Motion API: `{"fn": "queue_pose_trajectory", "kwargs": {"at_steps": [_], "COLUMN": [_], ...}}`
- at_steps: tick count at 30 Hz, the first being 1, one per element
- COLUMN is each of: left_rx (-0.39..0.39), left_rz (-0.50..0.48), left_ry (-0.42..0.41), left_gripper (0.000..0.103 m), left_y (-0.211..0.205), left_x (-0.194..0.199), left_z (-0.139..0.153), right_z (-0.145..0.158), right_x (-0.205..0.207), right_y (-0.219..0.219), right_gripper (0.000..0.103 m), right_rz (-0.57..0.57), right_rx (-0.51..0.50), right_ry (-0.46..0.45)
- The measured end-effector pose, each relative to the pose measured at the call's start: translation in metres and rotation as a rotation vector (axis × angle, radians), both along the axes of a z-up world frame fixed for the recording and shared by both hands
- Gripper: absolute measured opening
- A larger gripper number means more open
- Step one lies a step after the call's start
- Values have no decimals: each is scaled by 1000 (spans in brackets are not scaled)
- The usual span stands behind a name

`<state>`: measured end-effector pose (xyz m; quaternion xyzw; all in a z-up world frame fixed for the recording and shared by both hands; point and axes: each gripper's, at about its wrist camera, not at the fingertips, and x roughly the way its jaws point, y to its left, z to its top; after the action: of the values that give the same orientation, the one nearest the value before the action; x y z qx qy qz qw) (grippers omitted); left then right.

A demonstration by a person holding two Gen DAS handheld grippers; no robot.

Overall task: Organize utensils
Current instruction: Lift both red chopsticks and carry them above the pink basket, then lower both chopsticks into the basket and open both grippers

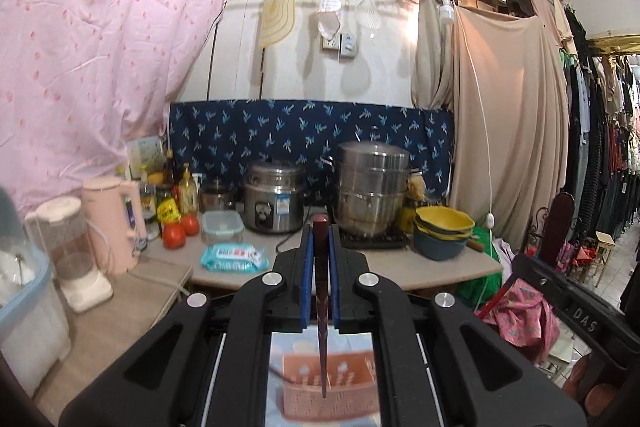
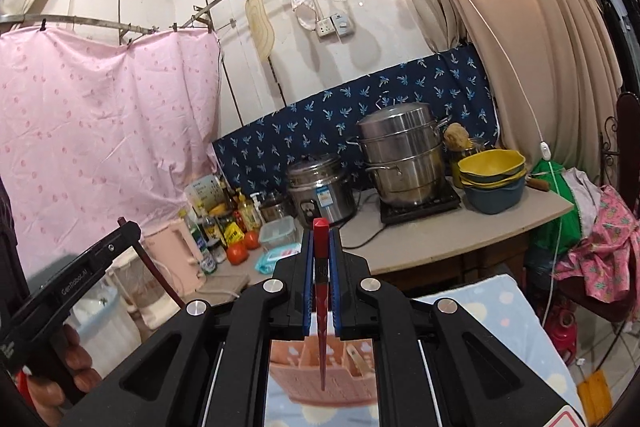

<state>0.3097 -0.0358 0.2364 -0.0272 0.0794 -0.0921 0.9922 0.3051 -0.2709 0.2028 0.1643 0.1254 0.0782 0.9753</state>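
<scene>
My left gripper is shut on a dark red chopstick that stands upright between the blue pads, its thin tip hanging down. Below it, blurred, sits a pink utensil holder on a light blue cloth. My right gripper is shut on a brighter red chopstick, also upright, tip down above the same pink utensil holder, which holds several utensils. The left gripper's black body shows at the left edge of the right wrist view, held by a hand.
Behind stands a counter with a rice cooker, a steel steamer pot, stacked bowls, tomatoes, bottles, a pink kettle, a blender and a wipes pack. Hanging clothes fill the right side.
</scene>
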Motion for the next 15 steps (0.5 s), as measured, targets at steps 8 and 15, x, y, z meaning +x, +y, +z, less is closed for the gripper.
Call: {"fn": "queue_pose_trajectory", "kwargs": {"at_steps": [8,15], "left_rx": [15,16], "left_rz": [13,17], "left_ry": [35,69], "left_gripper": [7,7], "left_y": [-5,-1], "left_x": [45,62], "left_z": [-22,-41], "right_z": [-23,-30], "right_x": [52,64], "right_y": [7,-4], "right_gripper": [8,7], "right_rz": [6,24], "right_rx": [14,79], "right_ry": [40,51]}}
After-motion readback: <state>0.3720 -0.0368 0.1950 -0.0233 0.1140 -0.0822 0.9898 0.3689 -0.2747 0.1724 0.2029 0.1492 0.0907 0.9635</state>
